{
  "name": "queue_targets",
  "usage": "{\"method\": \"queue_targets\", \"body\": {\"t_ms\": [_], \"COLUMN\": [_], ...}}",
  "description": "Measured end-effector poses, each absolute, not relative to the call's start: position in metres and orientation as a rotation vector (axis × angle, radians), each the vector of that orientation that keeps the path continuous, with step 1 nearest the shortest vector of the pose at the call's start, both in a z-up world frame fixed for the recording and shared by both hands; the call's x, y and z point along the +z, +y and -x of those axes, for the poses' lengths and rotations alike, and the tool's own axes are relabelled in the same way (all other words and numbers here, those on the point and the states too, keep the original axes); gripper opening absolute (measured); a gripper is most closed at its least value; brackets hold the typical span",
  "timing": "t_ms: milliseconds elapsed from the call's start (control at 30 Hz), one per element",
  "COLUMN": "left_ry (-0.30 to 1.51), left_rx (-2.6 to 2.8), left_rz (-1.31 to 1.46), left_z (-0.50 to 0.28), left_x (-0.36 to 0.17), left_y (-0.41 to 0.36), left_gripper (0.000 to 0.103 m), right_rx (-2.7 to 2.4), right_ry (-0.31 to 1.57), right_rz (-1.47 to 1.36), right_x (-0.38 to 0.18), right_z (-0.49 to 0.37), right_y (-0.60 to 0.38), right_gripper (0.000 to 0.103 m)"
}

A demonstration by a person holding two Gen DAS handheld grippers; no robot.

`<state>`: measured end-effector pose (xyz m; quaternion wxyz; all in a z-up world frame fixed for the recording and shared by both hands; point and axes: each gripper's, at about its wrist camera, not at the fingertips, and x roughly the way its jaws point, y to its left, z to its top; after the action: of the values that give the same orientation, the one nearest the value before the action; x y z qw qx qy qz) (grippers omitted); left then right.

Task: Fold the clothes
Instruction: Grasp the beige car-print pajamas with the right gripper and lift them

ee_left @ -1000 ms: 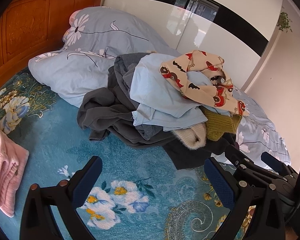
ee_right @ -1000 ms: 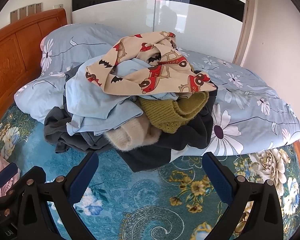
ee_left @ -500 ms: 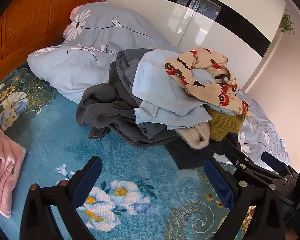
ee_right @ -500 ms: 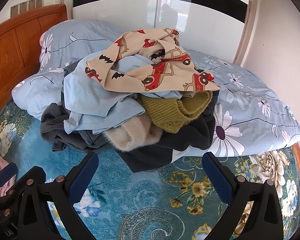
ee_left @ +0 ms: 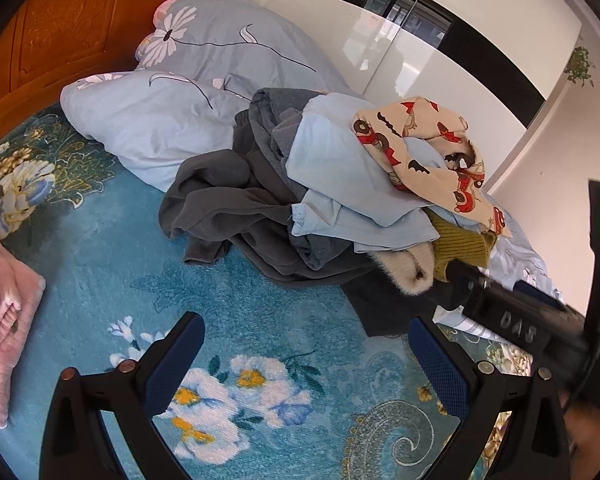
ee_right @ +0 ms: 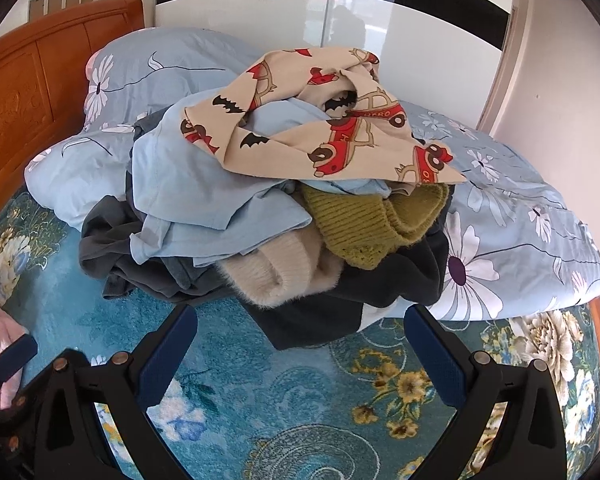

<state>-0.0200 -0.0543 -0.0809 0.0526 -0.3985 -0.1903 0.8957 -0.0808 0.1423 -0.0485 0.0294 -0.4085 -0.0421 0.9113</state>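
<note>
The left gripper (ee_left: 304, 344) and right gripper (ee_right: 300, 336) are both being held wide apart, gripping nothing. The clothes pile (ee_right: 284, 200) is being left heaped on the blue floral blanket (ee_right: 260, 392), just ahead of them.

My left gripper (ee_left: 306, 354) was matte black plastic w/ two angled arms; fingers (ee_left: 440, 364) lined w/ blue textured pads. Round metal screws sat on each arm near the pads. Right gripper (ee_right: 300, 350) looked the same: black frame, blue pads, silver screws. Seen from the left cam, its body was blurred, w/ raised "DAS" lettering & a green LED at far right.
</note>
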Motion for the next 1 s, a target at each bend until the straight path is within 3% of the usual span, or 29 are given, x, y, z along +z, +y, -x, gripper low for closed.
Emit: {"method": "queue_targets", "body": {"t_ms": [167, 300, 367, 433, 500, 567, 633, 767, 1000], "left_ry": [-0.641, -0.656, -0.639, -0.618, -0.605, -0.603, -0.617, -0.682, -0.711], "left_rx": [2.758, 2.773, 2.794, 2.813, 2.83, 2.844, 2.85, 2.842, 2.812], "left_rz": [1.212, 1.227, 1.218, 1.212, 1.199, 1.194, 1.192, 1.19, 1.086], "left_z": [-0.003, -0.018, -0.026, -0.032, -0.038, -0.044, -0.049, -0.059, -0.092], "left_x": [-0.106, -0.123, -0.127, -0.128, -0.129, -0.129, -0.128, -0.122, -0.075], "left_y": [-0.081, -0.102, -0.111, -0.12, -0.129, -0.138, -0.146, -0.155, -0.136], "left_gripper": [0.103, 0.103, 0.103, 0.103, 0.103, 0.103, 0.103, 0.103, 0.103], "right_rx": [2.852, 2.853, 2.818, 2.782, 2.73, 2.696, 2.695, 2.749, 2.856], "right_ry": [-0.118, -0.307, -0.346, -0.384, -0.395, -0.332, -0.265, -0.18, -0.234], "right_rz": [1.23, 1.235, 1.256, 1.276, 1.309, 1.348, 1.327, 1.146, 0.752], "right_x": [-0.035, -0.036, -0.041, -0.046, -0.053, -0.055, -0.044, 0.015, 0.154], "right_z": [0.129, 0.176, 0.197, 0.218, 0.238, 0.246, 0.247, 0.228, 0.147], "right_y": [0.131, 0.097, 0.084, 0.071, 0.063, 0.065, 0.07, 0.086, 0.122], "right_gripper": [0.103, 0.101, 0.079, 0.064, 0.056, 0.025, 0.008, 0.006, 0.005]}}
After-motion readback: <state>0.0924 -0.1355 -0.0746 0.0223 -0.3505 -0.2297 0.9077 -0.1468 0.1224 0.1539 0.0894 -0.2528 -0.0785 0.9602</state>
